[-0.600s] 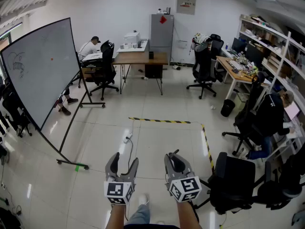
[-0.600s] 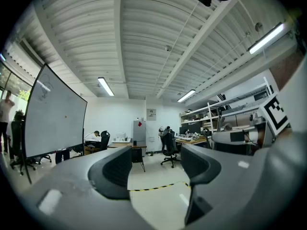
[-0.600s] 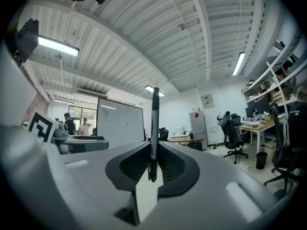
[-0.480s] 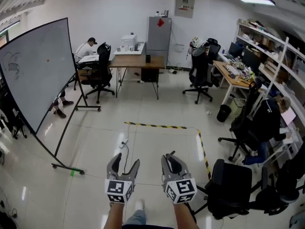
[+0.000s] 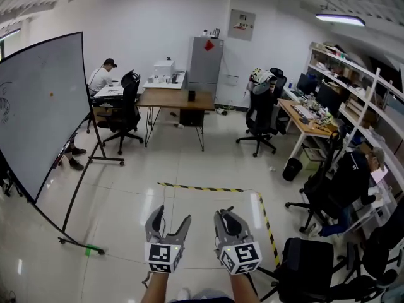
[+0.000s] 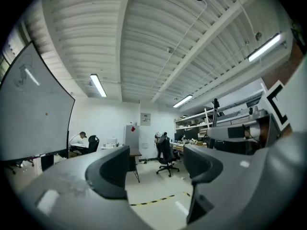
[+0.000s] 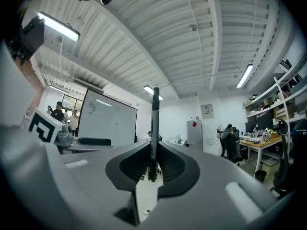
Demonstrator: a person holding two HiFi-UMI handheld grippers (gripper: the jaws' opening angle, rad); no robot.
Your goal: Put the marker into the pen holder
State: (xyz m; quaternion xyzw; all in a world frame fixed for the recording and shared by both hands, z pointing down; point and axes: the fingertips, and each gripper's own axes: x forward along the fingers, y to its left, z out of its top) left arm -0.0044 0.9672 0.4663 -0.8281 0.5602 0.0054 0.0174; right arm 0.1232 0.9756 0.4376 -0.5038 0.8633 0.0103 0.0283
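The right gripper (image 5: pixel 228 216) has its grey, ribbed pads pressed together on the marker (image 7: pixel 154 123), a slim dark round stick that stands upright between them. Only the right gripper view shows it clearly. The left gripper (image 5: pixel 168 218) has smooth curved jaws a little apart, with nothing between. Both are held over a glossy tiled floor (image 5: pixel 189 169), and a big whiteboard (image 5: pixel 44 106) stands at the left

Left gripper (image 5: pixel 170 214) and right gripper (image 5: pixel 226 213): identical grey moulded-plastic bodies with two curved jaws each, lined with black ribbed pads (image 6: pixel 113 170). Each carries a white cube with black square markers (image 5: pixel 164 257) directly behind the jaws. Jaw shells taper from that cube to rounded tips.
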